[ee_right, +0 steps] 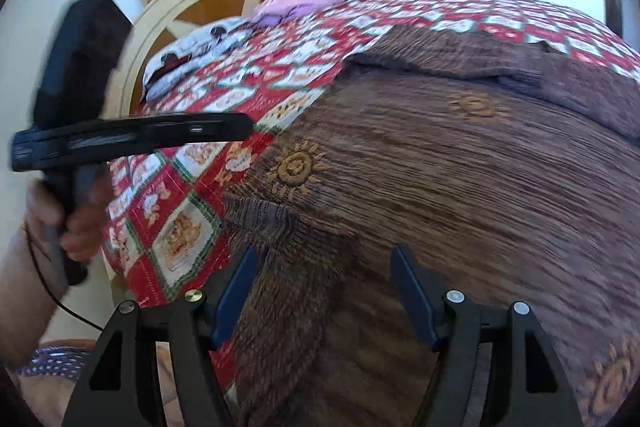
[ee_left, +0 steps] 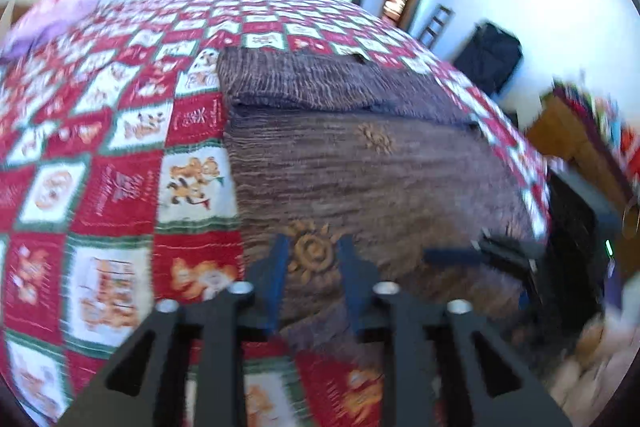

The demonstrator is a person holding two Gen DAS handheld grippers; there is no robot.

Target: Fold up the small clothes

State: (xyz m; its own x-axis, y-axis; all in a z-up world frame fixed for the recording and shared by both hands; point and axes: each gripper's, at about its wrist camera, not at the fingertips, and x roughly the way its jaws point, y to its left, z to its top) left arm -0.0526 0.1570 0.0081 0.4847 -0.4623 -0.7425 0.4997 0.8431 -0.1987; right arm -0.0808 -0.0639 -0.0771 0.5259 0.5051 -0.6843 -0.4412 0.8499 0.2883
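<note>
brown crinkled cloth (ee_left: 360, 163), stitched with little golden suns, lies spread across the bed on a red, white and green checked quilt (ee_left: 112, 155), and its far end is folded back over itself into a darker band near the top of the bed

left claw (ee_left: 313, 259) hangs just above the near part of the garment, blue pads parted with one sun motif (ee_left: 310, 251) showing clean through the gap, nothing caught between them, cloth lying flat beneath

over in the right wrist view the right claw (ee_right: 324, 287) stands spread wider, fingers (ee_right: 236, 291) either side of a stretch of brown fabric, pads not pressing on anything, the garment simply below it

same view, far left: a hand (ee_right: 76, 215) wrapped round the handle of the left claw's black body, which sticks out level over the quilt's edge

from the left view the right claw's blue tip shows low at the right, over the garment's edge

pink-purple cloth (ee_right: 304, 1) sits bunched at the far corner of the bed, well apart from the brown piece; everything is a bit blurred
</note>
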